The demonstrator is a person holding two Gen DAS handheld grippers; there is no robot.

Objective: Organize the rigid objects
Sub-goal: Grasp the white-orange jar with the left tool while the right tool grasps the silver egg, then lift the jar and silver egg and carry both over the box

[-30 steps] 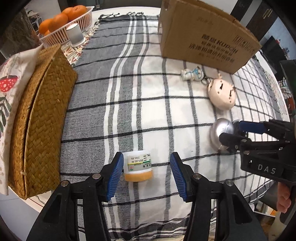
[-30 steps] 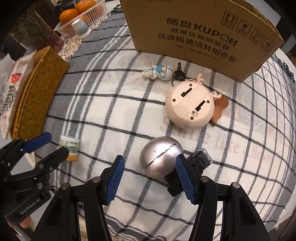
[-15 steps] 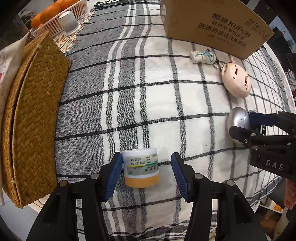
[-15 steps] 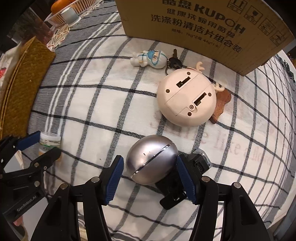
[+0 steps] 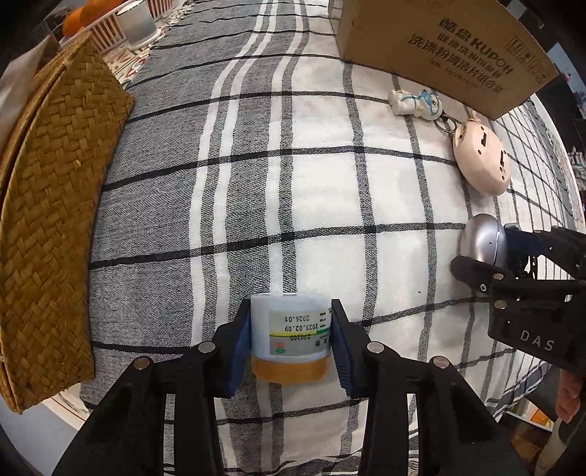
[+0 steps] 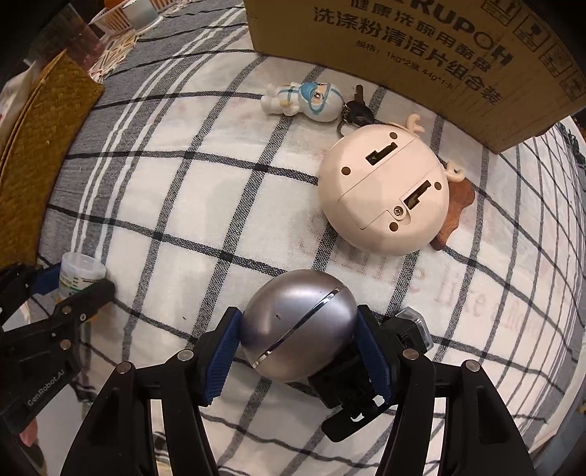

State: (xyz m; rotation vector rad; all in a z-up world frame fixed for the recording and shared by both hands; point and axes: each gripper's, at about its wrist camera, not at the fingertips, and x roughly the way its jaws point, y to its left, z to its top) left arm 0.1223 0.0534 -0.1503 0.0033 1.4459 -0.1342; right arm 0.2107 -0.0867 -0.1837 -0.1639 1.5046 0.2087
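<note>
A small white medicine bottle [image 5: 291, 329] with an orange cap lies on the checked tablecloth [image 5: 293, 201]. My left gripper [image 5: 290, 307] points down over it; its jaws are closing and both blue pads press the bottle's sides. The bottle [image 6: 78, 272] and left gripper [image 6: 78, 283] also show in the right wrist view. A silver egg-shaped object [image 6: 298, 322] sits between the pads of my right gripper [image 6: 297, 313]. Those pads stand close beside it without a clear squeeze. The silver egg [image 5: 479, 238] and right gripper [image 5: 487, 249] appear at the left wrist view's right edge.
A black gadget with a clear tip [image 6: 410, 329] lies against the egg. Beyond are a cream round device with antlers [image 6: 384, 197], an astronaut keychain [image 6: 304, 97] and a cardboard box [image 6: 421, 55]. A woven mat [image 5: 47, 205] lies left, a fruit basket [image 5: 106, 25] far left.
Both grippers have come down toward the cloth. The left jaws have closed onto the bottle. The right pads have sunk around the silver egg.
</note>
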